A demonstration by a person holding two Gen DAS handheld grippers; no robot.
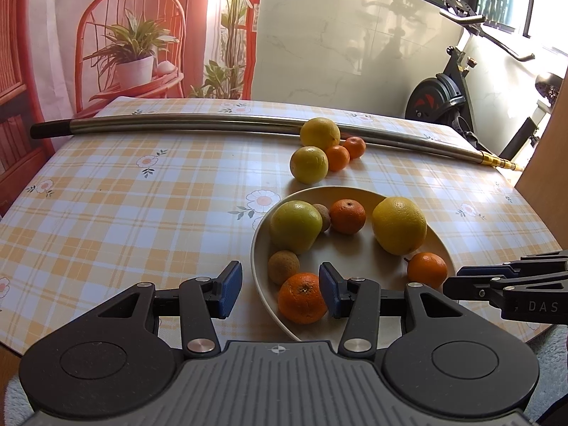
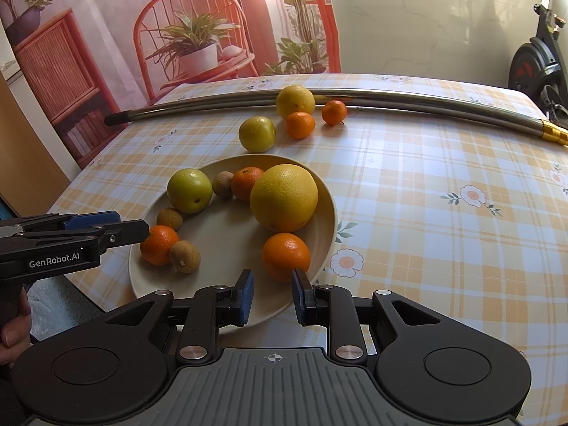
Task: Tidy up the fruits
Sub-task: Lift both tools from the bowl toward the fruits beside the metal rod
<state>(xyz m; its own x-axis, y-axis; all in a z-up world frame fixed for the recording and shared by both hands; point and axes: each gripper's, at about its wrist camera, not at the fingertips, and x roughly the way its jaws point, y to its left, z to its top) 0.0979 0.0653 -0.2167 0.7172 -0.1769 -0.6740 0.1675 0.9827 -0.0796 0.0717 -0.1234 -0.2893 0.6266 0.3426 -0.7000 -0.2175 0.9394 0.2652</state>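
A beige plate (image 1: 440, 245) (image 2: 330, 213) holds a large yellow citrus (image 1: 399, 225) (image 2: 284, 197), a green fruit (image 1: 294, 225) (image 2: 190, 190), three tangerines and a few brown longans. My left gripper (image 1: 280, 293) (image 2: 142, 229) is open low over the plate's near-left rim. A tangerine (image 1: 301, 298) (image 2: 158, 245) lies between its pads, and the left pad stands clear of it. My right gripper (image 2: 273, 296) (image 1: 458, 280) hovers shut over the near rim, its pads a narrow gap apart with nothing between them. Another tangerine (image 2: 285, 255) (image 1: 427, 269) lies just beyond it.
Two yellow-green fruits (image 1: 309, 165) (image 1: 319, 133) and two small tangerines (image 1: 337, 158) (image 1: 355, 147) lie loose behind the plate. A long metal pole (image 1: 213, 122) (image 2: 390, 97) runs across the far side of the table. An exercise bike (image 1: 440, 103) stands beyond the right edge.
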